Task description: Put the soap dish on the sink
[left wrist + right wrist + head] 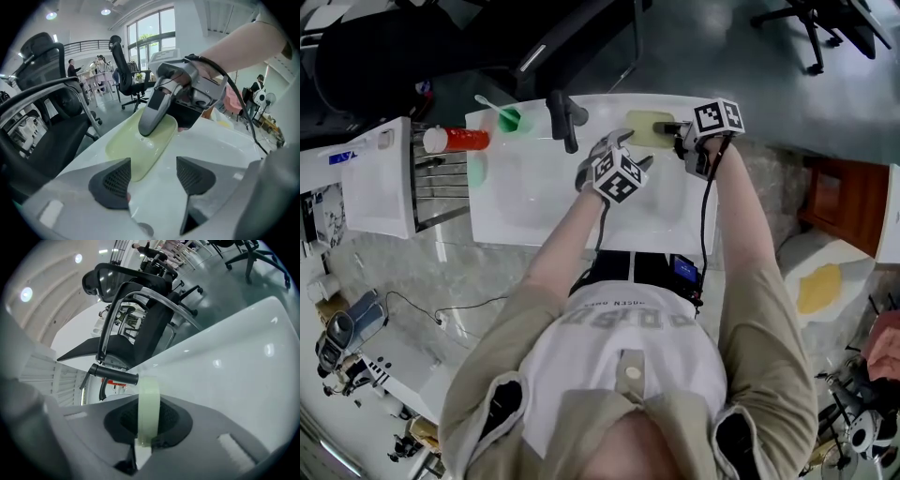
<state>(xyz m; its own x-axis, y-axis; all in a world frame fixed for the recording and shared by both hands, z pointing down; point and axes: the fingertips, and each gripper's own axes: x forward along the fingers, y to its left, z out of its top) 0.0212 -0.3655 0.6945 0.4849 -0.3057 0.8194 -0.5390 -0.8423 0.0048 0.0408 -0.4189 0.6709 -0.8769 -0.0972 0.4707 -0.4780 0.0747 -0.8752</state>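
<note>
Right hand-held gripper point(148, 423) is pinching the thin rim of the pale green soap dish point(137, 149), its jaws pressed together on the edge, as the person is lowering the dish to the back ledge of the white sink point(525, 202). Seen from the left gripper view, the dish is lying along that ledge to the right of the black faucet point(565, 122), and it appears to be resting on the porcelain or very close to it; contact under the far end cannot be confirmed.

Left hand-held gripper point(152, 180) is hovering over the basin just beside the dish, its jaws spread with nothing between them, taking no part in the hold.

By these views the task is reaching its last step, the placing. The next move is likely calling for the right jaws to open once the dish is sitting flat, then to back away along the ledge without dragging the dish toward the basin. The ledge is narrow and its inner side is sloping into the bowl, so a tilted release is risking a slide.

Nothing is blocking the spot itself. A green cup point(511, 119) holding a toothbrush point(487, 103) is standing on the ledge's far left, well apart, and a red bottle point(459, 140) is lying on the wire rack point(441, 192) beside the sink. Office chairs point(47, 103) are crowding the floor behind.
</note>
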